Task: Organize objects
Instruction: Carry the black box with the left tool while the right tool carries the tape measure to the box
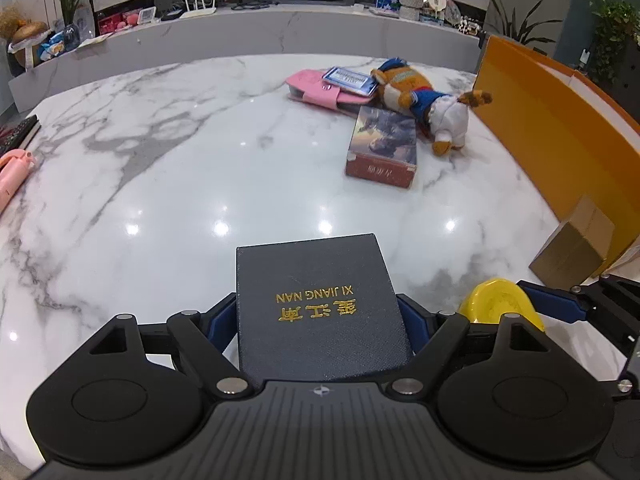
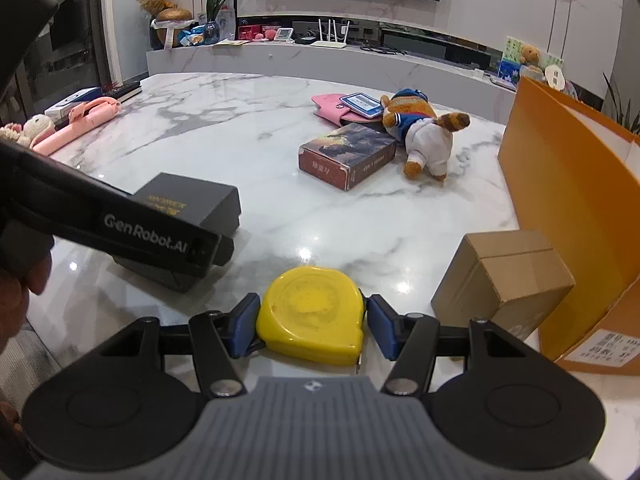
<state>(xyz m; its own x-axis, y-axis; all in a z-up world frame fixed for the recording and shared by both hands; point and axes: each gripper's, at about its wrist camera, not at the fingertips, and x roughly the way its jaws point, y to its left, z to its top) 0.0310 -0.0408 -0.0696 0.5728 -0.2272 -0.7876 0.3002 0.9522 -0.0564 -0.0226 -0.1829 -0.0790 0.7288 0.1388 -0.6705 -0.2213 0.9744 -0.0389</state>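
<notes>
Right hand-held gripper (image 2: 313, 330) clamps yellow tape measure (image 2: 314, 316).

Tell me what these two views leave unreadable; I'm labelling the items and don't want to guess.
- Orange box, both views: the interior is hidden by its own wall, and the frame cuts off its right side.
- Pink case, both views: partly covered by the blue-framed card lying on it.
- Dark box, right wrist view: its near part is hidden behind the left gripper's arm.
- Shipping label on the orange box: print too small.
</notes>
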